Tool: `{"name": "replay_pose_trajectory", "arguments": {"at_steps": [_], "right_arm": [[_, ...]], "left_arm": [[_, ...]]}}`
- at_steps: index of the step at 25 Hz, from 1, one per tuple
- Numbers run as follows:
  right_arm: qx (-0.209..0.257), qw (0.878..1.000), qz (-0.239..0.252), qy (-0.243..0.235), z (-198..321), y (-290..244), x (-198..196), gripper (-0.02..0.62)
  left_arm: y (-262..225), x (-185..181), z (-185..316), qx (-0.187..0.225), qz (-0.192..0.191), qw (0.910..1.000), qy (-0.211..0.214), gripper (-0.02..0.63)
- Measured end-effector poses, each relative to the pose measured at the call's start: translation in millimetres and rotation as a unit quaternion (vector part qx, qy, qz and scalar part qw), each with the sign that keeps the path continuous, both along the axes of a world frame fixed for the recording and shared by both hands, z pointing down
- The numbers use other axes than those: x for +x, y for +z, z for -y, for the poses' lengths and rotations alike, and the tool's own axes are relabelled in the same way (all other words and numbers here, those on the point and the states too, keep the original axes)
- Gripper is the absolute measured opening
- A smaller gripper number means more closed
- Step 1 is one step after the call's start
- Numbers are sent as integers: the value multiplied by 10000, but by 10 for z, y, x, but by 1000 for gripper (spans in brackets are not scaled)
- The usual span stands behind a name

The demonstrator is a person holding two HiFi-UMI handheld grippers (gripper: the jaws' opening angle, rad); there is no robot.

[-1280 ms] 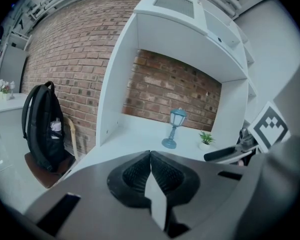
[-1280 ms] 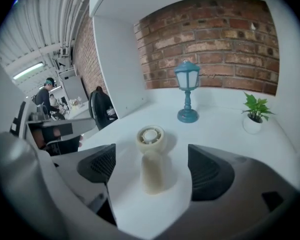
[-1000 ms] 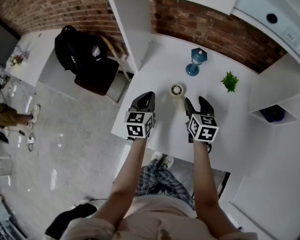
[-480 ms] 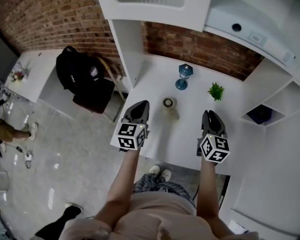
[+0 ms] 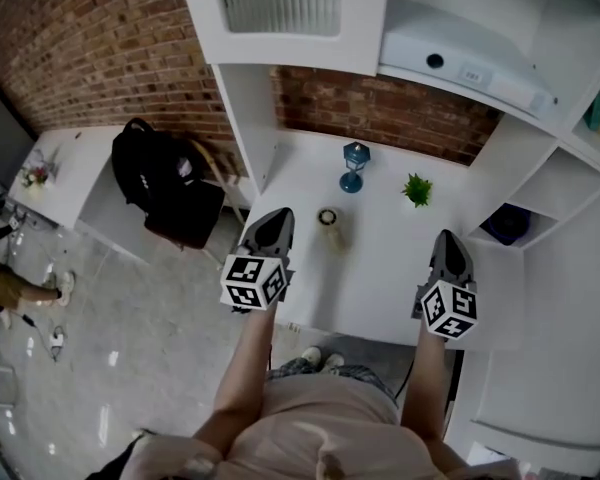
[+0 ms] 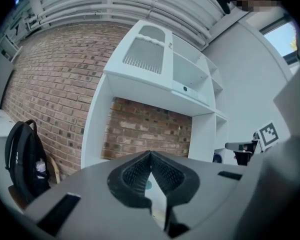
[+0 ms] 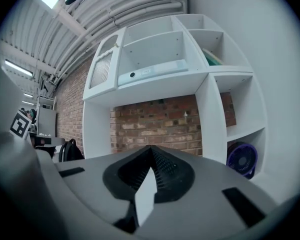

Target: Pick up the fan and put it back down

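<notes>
While the small cream fan [image 5: 329, 220] stood alone on the white surface [image 5: 380, 283], neither of the 2 tools touched it. The left tool [image 5: 276, 215] hovered just left of the fan, at the surface's left edge, pointing toward the brick wall [image 5: 380, 113]. Its own view showed the 2 ribbed black jaws clenched, tips pressed together. Nothing was caught between them, and only a narrow wedge of gap showed lower down. The right tool [image 5: 449, 238] hung well to the right of the fan, near the surface's right edge. It was beside the open shelf compartment where a purple fan [image 7: 242, 159] sat. Its jaws had just been closing and met at the tips, likewise clamped on nothing. Both tools were well apart from each other, with the cream fan between them and nearer the left one. Behind that fan stood a blue lantern [image 5: 354, 166] and a small green plant [image 5: 416, 189], both untouched.
</notes>
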State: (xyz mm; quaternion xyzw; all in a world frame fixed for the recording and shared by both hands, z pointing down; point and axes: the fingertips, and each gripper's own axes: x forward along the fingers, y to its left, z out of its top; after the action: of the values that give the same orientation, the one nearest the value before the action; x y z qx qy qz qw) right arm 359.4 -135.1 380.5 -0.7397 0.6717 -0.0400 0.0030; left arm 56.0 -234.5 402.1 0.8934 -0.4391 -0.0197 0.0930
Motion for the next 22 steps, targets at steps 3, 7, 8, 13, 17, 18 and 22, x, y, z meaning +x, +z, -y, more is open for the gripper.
{"name": "replay_pose_trajectory", "arguments": {"at_steps": [3,7,8,13,17,18,22], "right_arm": [[120,9998,-68,122,-73,-78,108,17],[223,9994,-147,218,-158,-136,174,17],[229,9994,-142,229,-176,-133,180,17],[139,9995,-159,243,-239,-76,163,15],[68,9995,-163,247,-272,-40,192,15],[62,9995,-154,253,-278,-35,202,15],[34,9996,-179,238,-283,-26,208,15]], "left_arm": [[-38,-9,-29,50,-60,10000,-5,28],[-38,3,-56,71,-54,10000,21,28],[-29,10,-63,67,-43,10000,32,28],[3,21,-85,33,-74,9999,68,28],[73,24,-72,-51,-75,9999,62,28],[85,24,-68,-62,-72,9999,61,28],[102,27,-48,-78,-113,9999,59,28]]}}
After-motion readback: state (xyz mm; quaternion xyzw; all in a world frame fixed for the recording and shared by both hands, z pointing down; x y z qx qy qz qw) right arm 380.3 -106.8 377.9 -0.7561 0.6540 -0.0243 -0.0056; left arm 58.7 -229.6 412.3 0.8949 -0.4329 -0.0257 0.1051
